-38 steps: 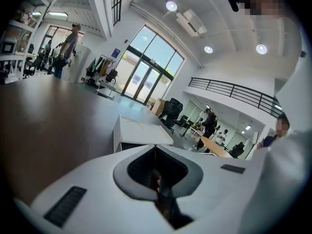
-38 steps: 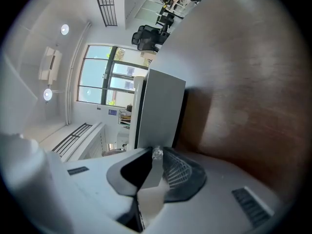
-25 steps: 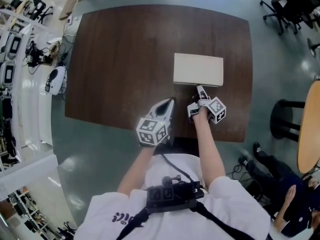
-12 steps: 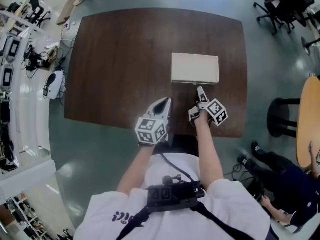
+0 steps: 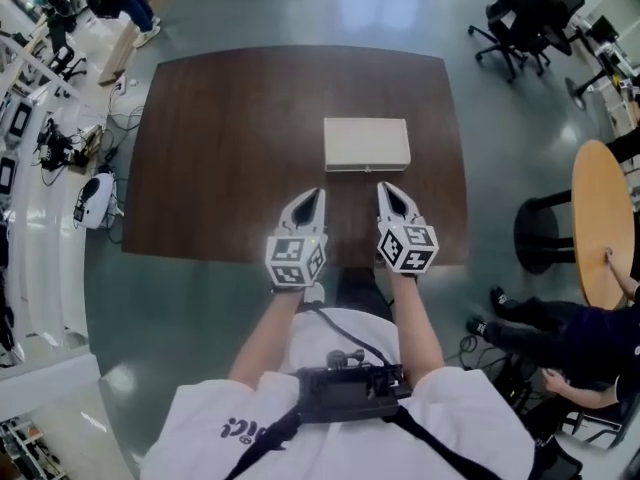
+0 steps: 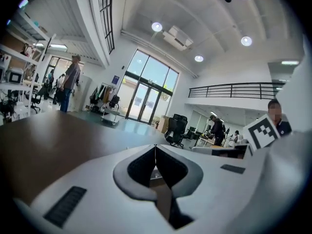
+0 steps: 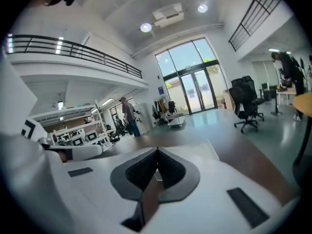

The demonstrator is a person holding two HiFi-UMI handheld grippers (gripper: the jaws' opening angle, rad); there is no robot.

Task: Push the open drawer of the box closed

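The beige box (image 5: 366,144) lies on the dark brown table (image 5: 230,148), right of centre; its near face looks flush, with no drawer sticking out. My left gripper (image 5: 317,194) hovers over the table's near edge, short of the box and to its left, jaws shut and empty. My right gripper (image 5: 383,188) hangs beside it, just in front of the box's near face and apart from it. Its jaws have just been closing and now meet with nothing between them. In the left gripper view (image 6: 155,146) and the right gripper view (image 7: 157,150) the pads touch at the tips.
Office chairs (image 5: 520,18) stand beyond the table's far right corner. A round wooden table (image 5: 600,228) and a black stool (image 5: 540,233) are at the right, with a seated person (image 5: 570,338) below them. Shelves with equipment (image 5: 40,138) line the left.
Both grippers have lifted and drawn back from the box toward me. The right one has rolled so its marker cube faces up, and it no longer touches the box front.
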